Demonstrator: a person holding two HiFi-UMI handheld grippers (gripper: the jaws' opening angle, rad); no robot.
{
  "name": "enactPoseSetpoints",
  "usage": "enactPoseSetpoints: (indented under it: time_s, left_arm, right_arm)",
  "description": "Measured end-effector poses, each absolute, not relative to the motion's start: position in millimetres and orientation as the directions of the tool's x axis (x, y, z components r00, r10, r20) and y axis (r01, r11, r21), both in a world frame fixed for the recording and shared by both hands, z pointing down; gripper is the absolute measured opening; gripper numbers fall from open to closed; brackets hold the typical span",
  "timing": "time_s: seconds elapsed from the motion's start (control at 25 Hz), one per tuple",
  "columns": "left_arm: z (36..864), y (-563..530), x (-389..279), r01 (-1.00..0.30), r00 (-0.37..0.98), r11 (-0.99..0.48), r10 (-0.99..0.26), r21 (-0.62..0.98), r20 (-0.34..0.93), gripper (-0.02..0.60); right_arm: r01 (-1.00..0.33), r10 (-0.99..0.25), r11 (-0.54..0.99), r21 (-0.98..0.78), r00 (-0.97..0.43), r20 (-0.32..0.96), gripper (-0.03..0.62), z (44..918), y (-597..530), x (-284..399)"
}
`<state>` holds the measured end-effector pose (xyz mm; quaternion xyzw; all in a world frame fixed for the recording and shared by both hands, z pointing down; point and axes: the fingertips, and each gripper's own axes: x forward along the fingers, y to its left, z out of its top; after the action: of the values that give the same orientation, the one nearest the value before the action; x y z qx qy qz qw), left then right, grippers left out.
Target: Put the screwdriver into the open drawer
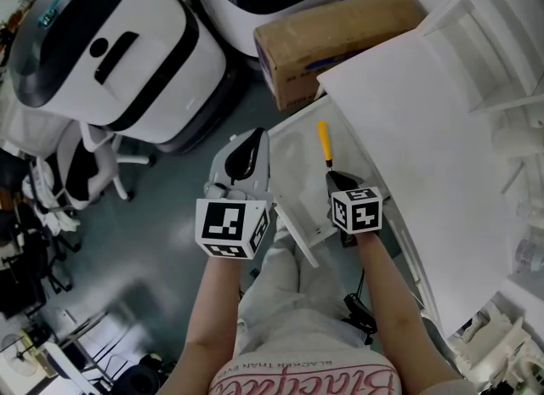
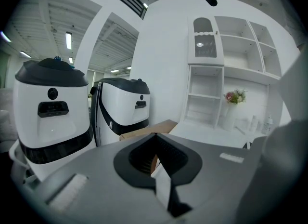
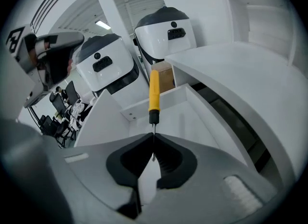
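2 hand-held grippers are in play, and only the right gripper (image 3: 153, 138) carries anything: its jaws pinch the bare metal shaft of the screwdriver (image 3: 154, 90). The yellow handle projects straight ahead of the jaws, its long axis in line with the gripper and aimed at the far wall of the open drawer (image 3: 195, 122), whose floor lies beneath the tool. The left gripper (image 1: 252, 143), jaws pressed together on nothing, sits by the drawer's left wall, farther from the tool.

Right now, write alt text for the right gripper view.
The right gripper pinches a yellow-handled screwdriver by its shaft, handle pointing away over an open white drawer. Two white machines and a cardboard box stand behind.
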<state>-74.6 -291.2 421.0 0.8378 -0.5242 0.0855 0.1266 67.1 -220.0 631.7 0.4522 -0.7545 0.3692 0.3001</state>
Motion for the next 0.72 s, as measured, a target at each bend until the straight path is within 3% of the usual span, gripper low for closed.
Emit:
enactPoseSetpoints:
  time_s: [0.72]
  left_arm:
    - [429.8, -291.9, -75.2, -0.903, 0.427, -0.415, -0.847, 0.108, 0.315, 0.012]
  right_arm:
    - [-0.928, -0.302, 0.255, -0.271, -0.343, 0.889, 0.015, 712.9, -233.3, 73.8]
